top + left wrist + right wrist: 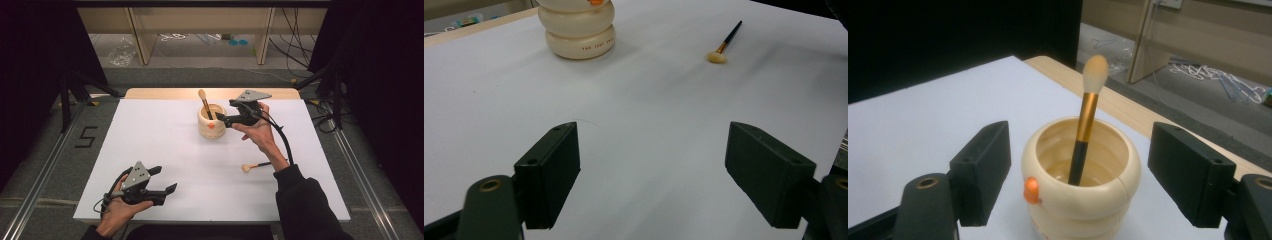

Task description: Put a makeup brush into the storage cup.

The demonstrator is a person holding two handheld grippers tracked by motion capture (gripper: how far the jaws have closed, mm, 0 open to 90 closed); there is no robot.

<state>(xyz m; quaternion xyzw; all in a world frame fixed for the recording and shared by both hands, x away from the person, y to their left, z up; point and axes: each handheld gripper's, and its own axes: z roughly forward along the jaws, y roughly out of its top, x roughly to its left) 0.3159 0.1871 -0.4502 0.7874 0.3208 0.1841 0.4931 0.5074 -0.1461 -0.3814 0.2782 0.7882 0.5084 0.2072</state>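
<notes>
Open right gripper [1078, 175] before cream pot [1081, 185] holding upright brush [1084, 131].

The cream holder [577, 31] is cut off by the top edge in the left gripper view, so its rim and whatever stands inside cannot be seen there; in the right gripper view its base runs off the bottom edge. The lower end of the brush [1084, 128] inside the holder is hidden behind the holder's wall; the lettering low on the holder is too small to read. To the right of the holder, the second brush [255, 165] has its handle end hidden behind the person's right forearm [272, 145].
</notes>
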